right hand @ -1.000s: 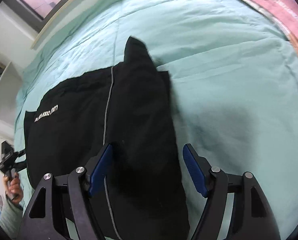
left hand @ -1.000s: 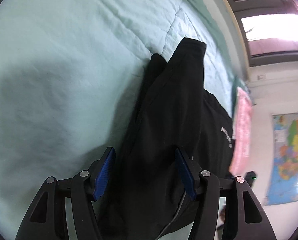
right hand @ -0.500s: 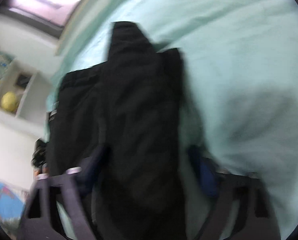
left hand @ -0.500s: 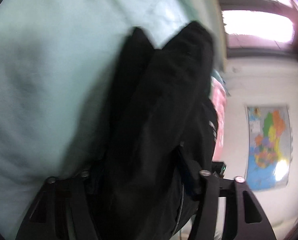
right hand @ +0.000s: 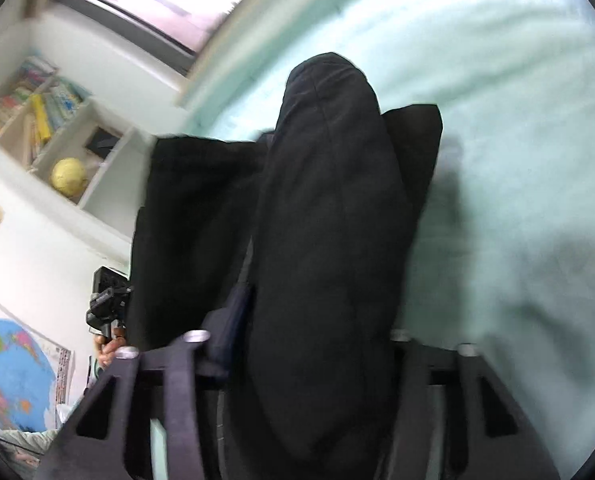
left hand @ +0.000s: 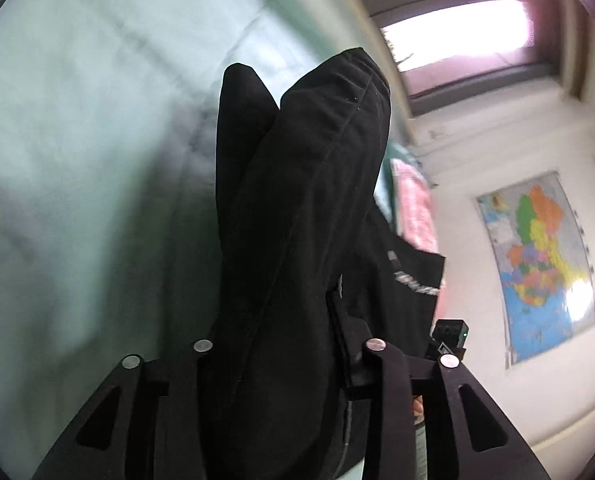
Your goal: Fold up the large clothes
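Note:
A large black garment [left hand: 297, 220] with white lettering hangs lifted above the pale green bedspread [left hand: 77, 160]. My left gripper [left hand: 273, 320] is shut on a bunched edge of it; the cloth hides the pads. In the right wrist view the same black garment [right hand: 329, 220] fills the middle, raised off the bedspread [right hand: 517, 140]. My right gripper [right hand: 317, 320] is shut on another bunched edge of it, one blue pad [right hand: 239, 308] just showing. The other gripper [right hand: 107, 300] shows at the left, held in a hand.
A pink blanket [left hand: 413, 208] lies at the bed's far side. A coloured map [left hand: 537, 260] hangs on the white wall. A white shelf [right hand: 57, 128] with books and a yellow ball stands beside the bed. Windows are behind the bed.
Both grippers went from open around the garment's edge to shut on it. Both have lifted, and the garment has risen off the bedspread.

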Motion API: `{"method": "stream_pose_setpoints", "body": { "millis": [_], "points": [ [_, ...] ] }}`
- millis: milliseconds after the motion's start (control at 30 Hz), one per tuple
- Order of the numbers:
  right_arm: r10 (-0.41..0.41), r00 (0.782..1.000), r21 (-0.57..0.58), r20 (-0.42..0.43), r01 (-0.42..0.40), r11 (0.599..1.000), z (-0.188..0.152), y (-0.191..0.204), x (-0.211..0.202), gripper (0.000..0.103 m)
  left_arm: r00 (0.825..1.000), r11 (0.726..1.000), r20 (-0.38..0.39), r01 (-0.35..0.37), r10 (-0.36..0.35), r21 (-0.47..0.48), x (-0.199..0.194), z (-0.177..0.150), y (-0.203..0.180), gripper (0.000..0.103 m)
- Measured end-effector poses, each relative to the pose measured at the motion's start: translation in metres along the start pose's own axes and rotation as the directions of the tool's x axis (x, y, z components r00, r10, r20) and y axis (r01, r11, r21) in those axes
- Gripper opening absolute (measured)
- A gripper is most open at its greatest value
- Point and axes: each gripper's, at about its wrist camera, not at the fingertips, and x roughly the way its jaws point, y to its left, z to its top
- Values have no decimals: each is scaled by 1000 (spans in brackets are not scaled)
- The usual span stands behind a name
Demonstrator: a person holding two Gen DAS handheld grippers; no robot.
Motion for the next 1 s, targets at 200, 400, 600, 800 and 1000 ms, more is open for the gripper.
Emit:
{"method": "stream_pose_setpoints", "body": {
  "millis": [200, 400, 600, 800, 1000],
  "points": [
    [49, 993, -126, 110, -35, 991, -30, 85, -60, 38, 997, 991, 58, 44, -52, 125, -58, -40, -79, 36],
    [55, 987, -161, 153, -31, 987, -49, 118, -100, 38, 991, 976, 83, 86, -104, 201, -122, -90, -114, 35],
    [-37, 992, -185, 122, 59, 981, -93, 125, -122, 38, 992, 976, 60, 97, -111, 194, -138, -137, -93, 36],
    [-164, 986, -63, 33, 166, 984, -113, 65, -74, 38, 999, 1000, 34, 12, -12, 1, -107, -151, -5, 39],
    [-216, 976, 169, -15, 216, 962, -123, -26, -69, 50, 992, 979, 118, 75, -53, -192, -154, -154, 87, 45]
  ]
}}
